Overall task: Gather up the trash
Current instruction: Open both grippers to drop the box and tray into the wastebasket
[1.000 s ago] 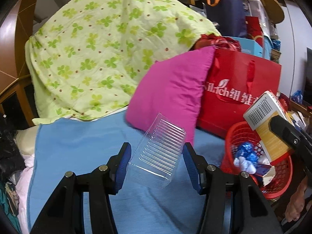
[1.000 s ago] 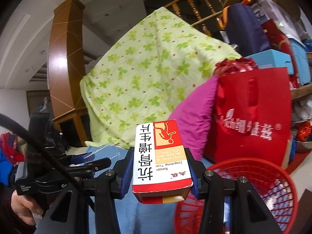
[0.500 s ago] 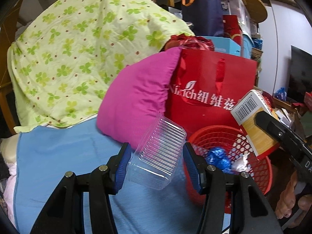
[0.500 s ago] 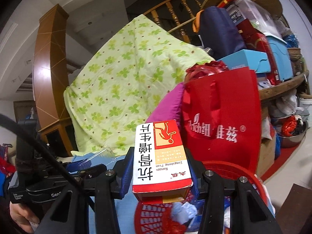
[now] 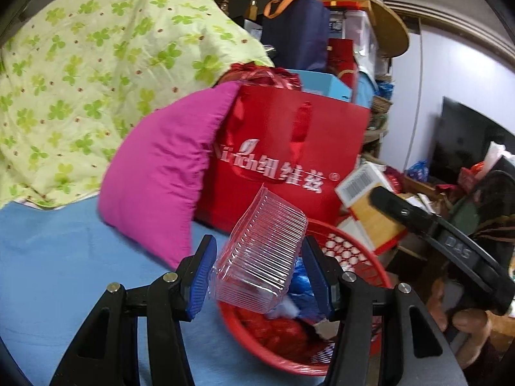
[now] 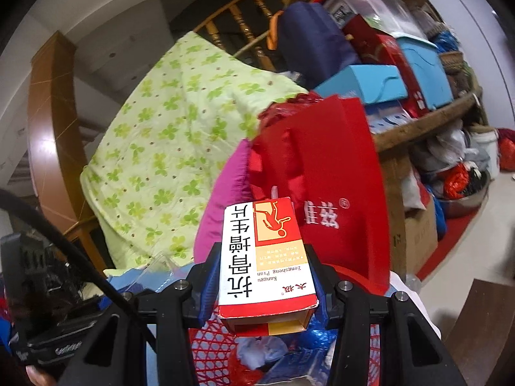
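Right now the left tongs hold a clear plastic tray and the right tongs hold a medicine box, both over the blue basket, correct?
Not quite: the basket is red, as the left wrist view shows. The left tongs do hold the clear plastic tray, the right tongs the medicine box.

The red basket [image 5: 370, 257] opens upward just below both tongs, its mouth partly filled with blue and white wrappers [image 6: 289, 360] (room remains above them). Behind it the red gift bag [image 5: 289, 148] and pink pillow [image 5: 161, 173] wall off the far side. The blue bedcover [image 5: 58, 257] lies bare to the left. Stacked boxes [image 6: 370, 87] crowd the right.
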A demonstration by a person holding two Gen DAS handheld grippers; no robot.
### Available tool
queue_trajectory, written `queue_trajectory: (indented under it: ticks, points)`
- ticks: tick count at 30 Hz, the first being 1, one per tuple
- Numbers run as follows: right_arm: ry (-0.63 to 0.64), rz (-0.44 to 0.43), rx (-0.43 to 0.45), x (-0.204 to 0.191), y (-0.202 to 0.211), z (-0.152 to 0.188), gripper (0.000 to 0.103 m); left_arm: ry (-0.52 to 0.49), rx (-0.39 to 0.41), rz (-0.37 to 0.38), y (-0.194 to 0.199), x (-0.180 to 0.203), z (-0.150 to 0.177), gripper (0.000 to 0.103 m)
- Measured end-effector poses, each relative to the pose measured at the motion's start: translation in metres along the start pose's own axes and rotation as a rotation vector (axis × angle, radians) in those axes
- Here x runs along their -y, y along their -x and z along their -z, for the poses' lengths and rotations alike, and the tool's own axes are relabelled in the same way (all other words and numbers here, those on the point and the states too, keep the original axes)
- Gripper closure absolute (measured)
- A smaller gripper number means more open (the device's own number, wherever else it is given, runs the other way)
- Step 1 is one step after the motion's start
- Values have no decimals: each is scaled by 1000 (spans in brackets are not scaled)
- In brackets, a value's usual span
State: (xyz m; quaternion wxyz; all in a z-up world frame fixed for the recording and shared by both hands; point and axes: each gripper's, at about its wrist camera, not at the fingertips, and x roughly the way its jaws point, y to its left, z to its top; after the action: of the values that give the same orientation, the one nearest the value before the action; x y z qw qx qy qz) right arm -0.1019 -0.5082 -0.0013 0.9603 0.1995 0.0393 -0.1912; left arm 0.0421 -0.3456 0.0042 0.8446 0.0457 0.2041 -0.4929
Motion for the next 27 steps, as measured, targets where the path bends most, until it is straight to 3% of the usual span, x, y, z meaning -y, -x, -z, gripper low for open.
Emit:
queue_trajectory:
  ticks: [5,12,13,15,19,27]
  points:
    - [-45,9,-17,13,-4,1,52,14,-8,51,-12,9,6,46]
    - [-94,23,-51,22,-13,4,50,-9,-45,54,-26,17,15,46]
    - [-105,23,-66,24,-16,4,41,-15,-53,49,-27,18,16,44]
    - [-121,33,-84,26,-19,6,32,-21,-62,32,-27,16,17,37]
    - [-111,39,-79,23,-20,7,32,-30,-63,-3,-24,12,17,28]
    - [-59,22,-50,1,-22,9,32,-51,-69,-135,-12,-10,15,23]
